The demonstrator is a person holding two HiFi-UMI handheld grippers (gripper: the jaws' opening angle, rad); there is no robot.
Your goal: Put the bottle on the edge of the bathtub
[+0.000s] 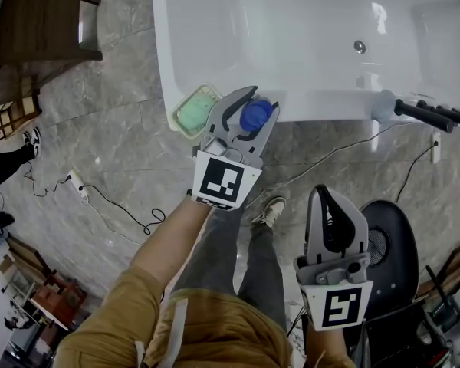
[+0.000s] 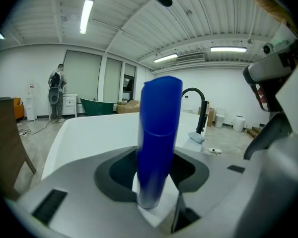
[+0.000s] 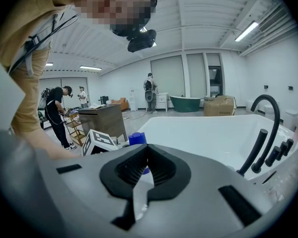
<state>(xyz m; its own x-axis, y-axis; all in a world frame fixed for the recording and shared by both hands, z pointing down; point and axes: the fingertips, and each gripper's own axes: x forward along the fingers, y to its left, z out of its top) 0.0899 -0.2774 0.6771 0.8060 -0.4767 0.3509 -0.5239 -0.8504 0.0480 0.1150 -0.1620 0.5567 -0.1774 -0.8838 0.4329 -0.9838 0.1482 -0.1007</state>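
Observation:
A blue bottle (image 1: 255, 115) stands upright between the jaws of my left gripper (image 1: 257, 107), which is shut on it. It hovers at the near rim of the white bathtub (image 1: 322, 102), beside a green soap dish (image 1: 193, 110). In the left gripper view the bottle (image 2: 159, 133) rises in front of the tub (image 2: 89, 130). My right gripper (image 1: 327, 196) hangs lower right, apart from the tub, shut with nothing in it. The right gripper view shows its jaws closed together, with the bottle's cap (image 3: 137, 139) and the tub (image 3: 213, 133) beyond.
A black faucet (image 1: 433, 114) sits on the tub's right rim. A wooden cabinet (image 1: 46, 21) stands at the far left, a power strip (image 1: 77, 182) with cable lies on the tiled floor, and a black round stool (image 1: 395, 244) is at my right.

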